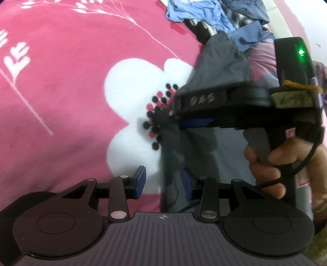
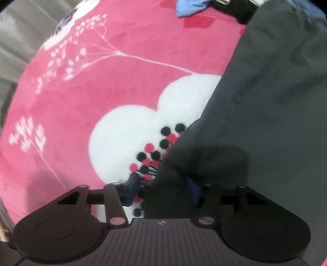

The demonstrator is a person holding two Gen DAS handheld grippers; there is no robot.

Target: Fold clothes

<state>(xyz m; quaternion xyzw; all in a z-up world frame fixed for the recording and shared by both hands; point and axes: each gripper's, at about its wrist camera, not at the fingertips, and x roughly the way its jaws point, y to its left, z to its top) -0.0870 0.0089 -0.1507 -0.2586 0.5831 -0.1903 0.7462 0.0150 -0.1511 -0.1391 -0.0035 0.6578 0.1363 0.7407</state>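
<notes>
A dark grey garment [image 1: 216, 67] lies on a bed covered by a pink blanket [image 1: 61, 71] printed with a large white flower [image 1: 130, 86] and a cluster of black and red dots. In the left wrist view, the garment runs from the upper right of the frame down through the lower middle, where its left edge falls in the gap between the left gripper [image 1: 165, 182]'s two blue pads. The jaws stand partly apart, the left pad clear of the cloth over white flower; whether the right pad presses the fabric cannot be told, since the cloth covers part of it. The right gripper [image 1: 163, 120] enters that view from the right, held by a hand [image 1: 271, 163] at the right edge, with a green light glowing on its body; its tips sit at the garment's left edge, over the dotted centre of the flower. In the right wrist view the garment fills the right half of the frame, and its edge drapes down between the right gripper [image 2: 163, 192]'s fingers. Those jaws are also partly apart; the left pad shows bare beside the cloth, the right pad is half hidden under a fold, so a grip cannot be confirmed. A heap of other clothes [image 1: 224, 18], blue and dark, lies at the top right of the left wrist view, just beyond the grey garment.
</notes>
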